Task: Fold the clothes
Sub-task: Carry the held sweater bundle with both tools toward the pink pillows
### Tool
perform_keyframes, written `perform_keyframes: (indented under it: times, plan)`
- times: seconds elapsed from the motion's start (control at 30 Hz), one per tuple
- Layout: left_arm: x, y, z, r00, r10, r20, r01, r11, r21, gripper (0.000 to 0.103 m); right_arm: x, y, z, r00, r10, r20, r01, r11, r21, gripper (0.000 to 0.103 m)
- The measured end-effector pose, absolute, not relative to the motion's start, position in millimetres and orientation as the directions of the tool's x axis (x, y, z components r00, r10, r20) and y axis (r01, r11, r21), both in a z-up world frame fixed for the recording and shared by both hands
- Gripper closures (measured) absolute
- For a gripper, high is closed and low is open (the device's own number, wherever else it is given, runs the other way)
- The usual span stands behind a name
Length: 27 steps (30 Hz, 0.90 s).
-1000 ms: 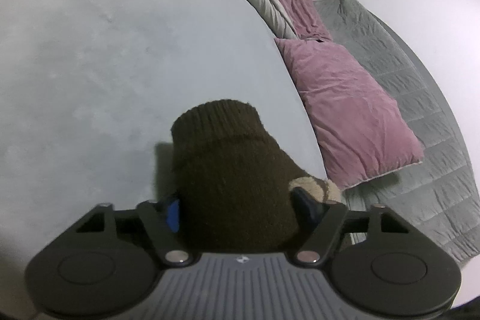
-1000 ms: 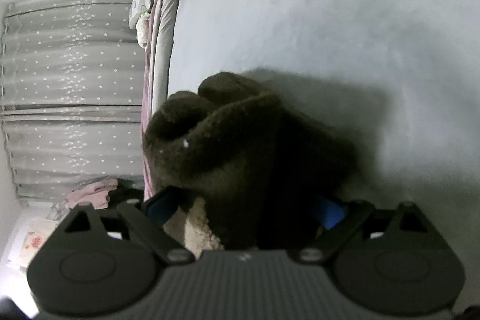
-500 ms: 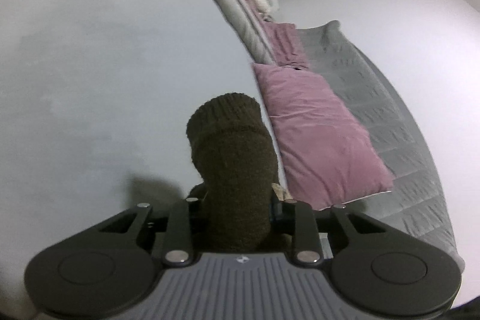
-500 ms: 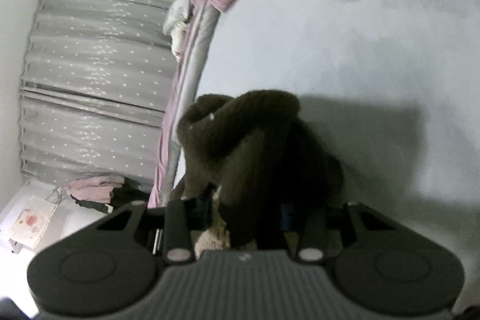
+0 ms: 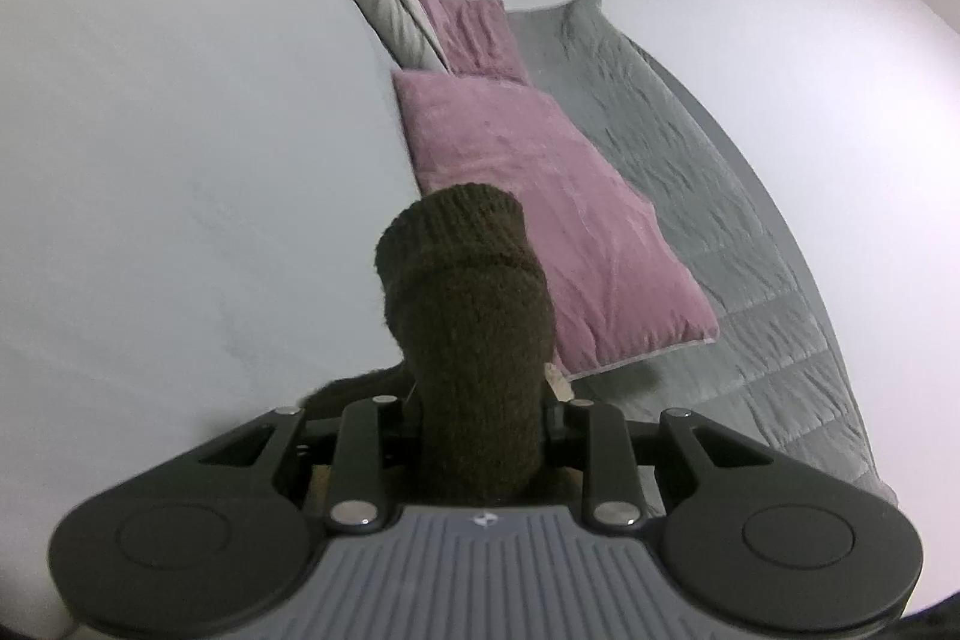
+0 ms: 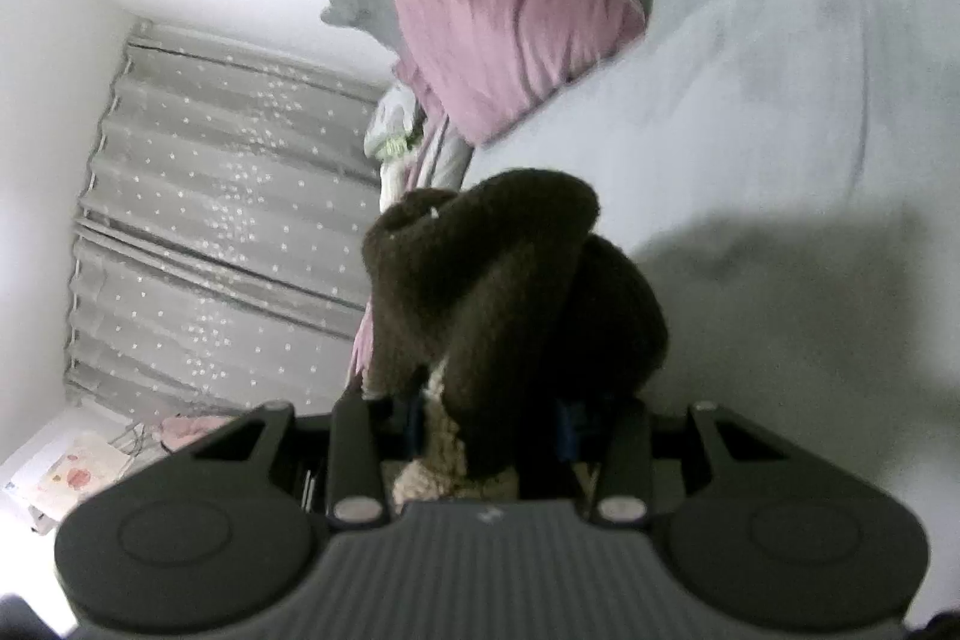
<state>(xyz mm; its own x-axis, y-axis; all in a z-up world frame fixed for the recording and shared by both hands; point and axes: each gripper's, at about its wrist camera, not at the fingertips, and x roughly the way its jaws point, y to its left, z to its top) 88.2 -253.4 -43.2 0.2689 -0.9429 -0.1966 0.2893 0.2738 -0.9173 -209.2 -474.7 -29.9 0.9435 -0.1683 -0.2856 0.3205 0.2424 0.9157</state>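
The left gripper (image 5: 480, 436) is clenched on a dark brown knitted sweater (image 5: 474, 340), its ribbed cuff standing up out of the jaws above the pale grey bedsheet (image 5: 180, 160). The right gripper (image 6: 486, 424) is likewise clamped on a bunched fold of the same sweater (image 6: 510, 292) (a cream fleecy lining shows down by the jaws), with its shadow on the sheet just beside it. Beyond the sweater lies a pink velvet pillow (image 5: 552, 220), resting against a grey quilted blanket (image 5: 720, 232). Farther off past the pillow hangs a grey curtain (image 6: 210, 220) dotted with white.
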Motion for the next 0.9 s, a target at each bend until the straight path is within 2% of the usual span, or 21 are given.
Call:
perform_keyframes:
  times: [0.57,0.9]
  plan:
    - [47.8,-489.8,-49.2,0.076,-0.989,-0.129,0.314,0.147,-0.938,0.077,-311.2,-649.9,-21.1,0.873,-0.407,-0.27,0.408,0.305,0.86,0.067]
    - [27.5,-549.2,-71.1,0.025,-0.988,-0.153,0.345,0.152,-0.926,0.077,-337.3,-706.1,-42.7,0.837,-0.462,-0.292,0.454,0.291,0.842,0.066]
